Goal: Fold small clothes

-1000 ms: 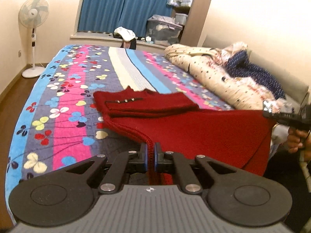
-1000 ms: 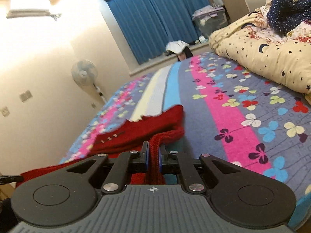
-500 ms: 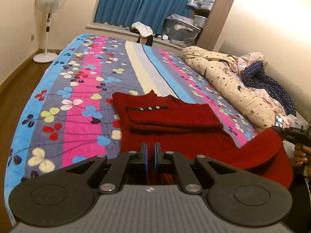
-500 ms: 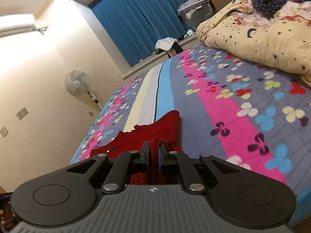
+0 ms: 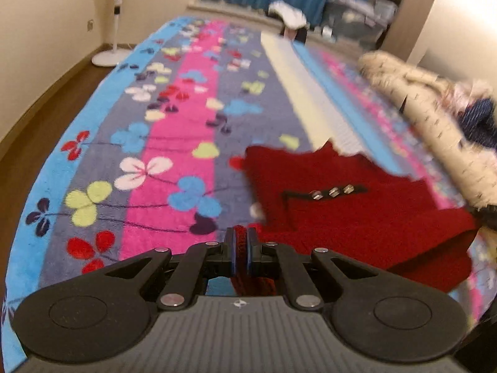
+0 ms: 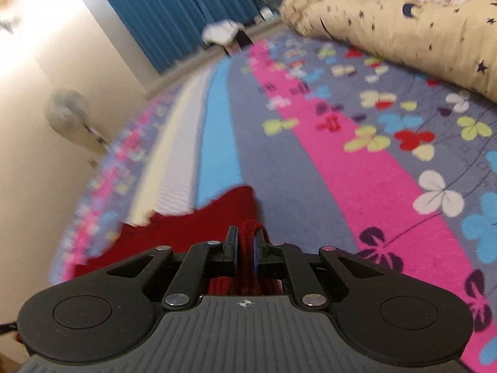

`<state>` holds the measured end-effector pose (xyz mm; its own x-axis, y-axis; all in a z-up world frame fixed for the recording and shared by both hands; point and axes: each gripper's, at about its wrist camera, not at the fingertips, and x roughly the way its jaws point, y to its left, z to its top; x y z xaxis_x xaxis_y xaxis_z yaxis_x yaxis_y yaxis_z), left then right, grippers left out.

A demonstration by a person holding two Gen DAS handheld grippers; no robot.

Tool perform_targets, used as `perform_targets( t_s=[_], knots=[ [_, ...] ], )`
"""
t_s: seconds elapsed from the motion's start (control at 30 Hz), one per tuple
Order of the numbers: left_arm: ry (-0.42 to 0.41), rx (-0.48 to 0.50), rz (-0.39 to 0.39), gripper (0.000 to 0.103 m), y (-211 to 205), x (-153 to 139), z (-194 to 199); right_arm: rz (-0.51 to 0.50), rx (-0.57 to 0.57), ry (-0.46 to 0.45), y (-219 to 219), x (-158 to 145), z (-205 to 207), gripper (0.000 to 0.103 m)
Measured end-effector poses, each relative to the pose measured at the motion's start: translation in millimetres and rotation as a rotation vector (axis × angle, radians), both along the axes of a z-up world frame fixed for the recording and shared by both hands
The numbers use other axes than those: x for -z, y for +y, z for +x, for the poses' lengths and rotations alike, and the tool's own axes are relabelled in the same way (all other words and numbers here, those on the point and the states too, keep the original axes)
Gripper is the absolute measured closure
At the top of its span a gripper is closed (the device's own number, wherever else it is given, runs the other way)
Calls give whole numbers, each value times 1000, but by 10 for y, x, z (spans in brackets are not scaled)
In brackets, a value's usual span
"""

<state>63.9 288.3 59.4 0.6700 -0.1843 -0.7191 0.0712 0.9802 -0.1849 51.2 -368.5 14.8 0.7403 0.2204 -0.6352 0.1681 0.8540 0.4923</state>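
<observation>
At the far left of my left-hand view a standing fan (image 5: pixel 115 15) rises from the wooden floor (image 5: pixel 40 115) beside the bed (image 5: pixel 93 143), whose cover runs in blue, grey, pink and cream stripes dotted with clover flowers. My left gripper (image 5: pixel 239 250) sits low in the middle of that view, its fingers (image 5: pixel 229 248) pressed nearly together on a bunched edge of the red sweater (image 5: pixel 357 214), with knit showing in the narrow slot between them. To the right of the gripper the sweater lies spread on the bed, partly folded, a sleeve cuff with three small metal buttons (image 5: pixel 332 191) laid across its top, and its right-hand end lifted off the cover into a loose fold. Further right a cream quilt (image 5: pixel 435 130) with dark specks is heaped along the edge of the bed; the picture is blurred there, so the dark blue cloth behind it is probably another garment, no more than that. In my right-hand view the fan (image 6: pixel 66 113) is a smear against the left wall, the sweater (image 6: pixel 192 230) lies on the bed just left of centre, and my right gripper (image 6: pixel 245 248) is clamped on a thick red knit roll of it that bulges up between the fingers (image 6: pixel 257 245). Blue curtains (image 6: pixel 174 9) hang behind, and the star-printed quilt (image 6: pixel 403 25) fills the upper right.
</observation>
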Motion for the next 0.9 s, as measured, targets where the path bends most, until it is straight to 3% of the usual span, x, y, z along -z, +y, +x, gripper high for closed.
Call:
perform_targets(
  t_s=[0.2,0.33,0.37,0.4,0.47,0.53,0.57,0.6,0.73,0.8,0.9],
  knots=[
    [1,-21,13,97,-13,174,290,32,43,82,8,269,330,94],
    [-12,-39,-20,95,14,194,325,8,75,74,-14,290,346,94],
    [-10,-43,-28,92,19,186,322,-2,98,77,-39,283,318,95],
    [-11,-55,-44,92,66,167,297,-36,134,87,-72,278,282,103],
    [-28,-89,-92,89,200,102,218,-83,221,108,-195,282,189,103],
    [-41,-120,-154,78,370,42,123,-12,269,109,-398,322,59,102],
    [-41,-133,-171,64,443,25,79,29,257,103,-473,341,2,100],
    [-33,-139,-178,56,506,24,39,56,225,94,-517,353,-50,100],
    [97,-93,-87,52,538,175,-9,-18,35,75,-436,356,-160,98],
    [172,-57,-11,52,448,295,11,-59,-38,94,-355,404,-174,90],
    [176,0,17,50,291,333,43,-53,-85,89,-269,412,-133,70]
  ],
)
